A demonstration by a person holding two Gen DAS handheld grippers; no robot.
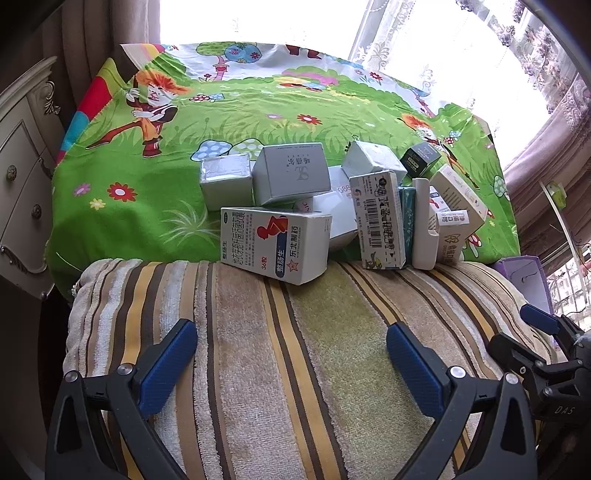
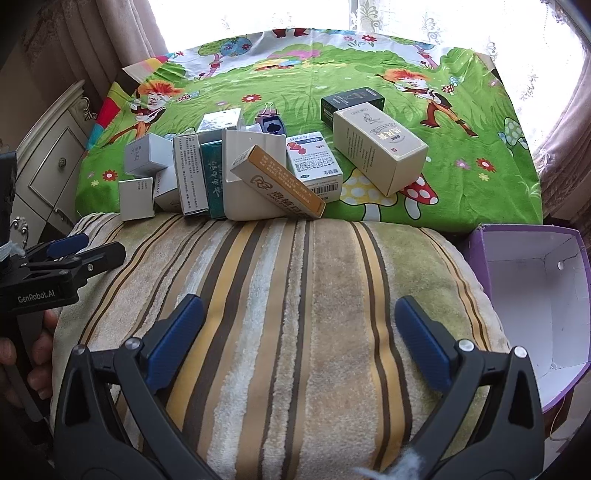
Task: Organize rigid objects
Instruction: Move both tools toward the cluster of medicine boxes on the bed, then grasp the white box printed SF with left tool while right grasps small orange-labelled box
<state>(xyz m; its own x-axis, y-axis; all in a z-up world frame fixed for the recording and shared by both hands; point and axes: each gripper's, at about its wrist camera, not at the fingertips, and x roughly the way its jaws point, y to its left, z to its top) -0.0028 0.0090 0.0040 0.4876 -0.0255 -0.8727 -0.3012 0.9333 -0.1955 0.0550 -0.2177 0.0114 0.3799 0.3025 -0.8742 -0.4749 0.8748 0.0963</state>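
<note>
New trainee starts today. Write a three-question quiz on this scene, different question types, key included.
1. True or false: the purple cardboard box with the white inside holds several cartons.
2. Which lies farthest back on the green cartoon sheet? A) black carton B) orange-edged carton C) beige upright carton
3. Fill in: both grippers hover over the ___ towel.

Key: 1 false; 2 A; 3 striped.

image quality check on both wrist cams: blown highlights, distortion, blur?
Left wrist view: window behind the bed is blown to white; strong fisheye bends the striped towel and darkens the corners; box print is sharp. Right wrist view: same clipped window, same barrel curve, the purple box is stretched at the edge; no motion blur in either.
</note>
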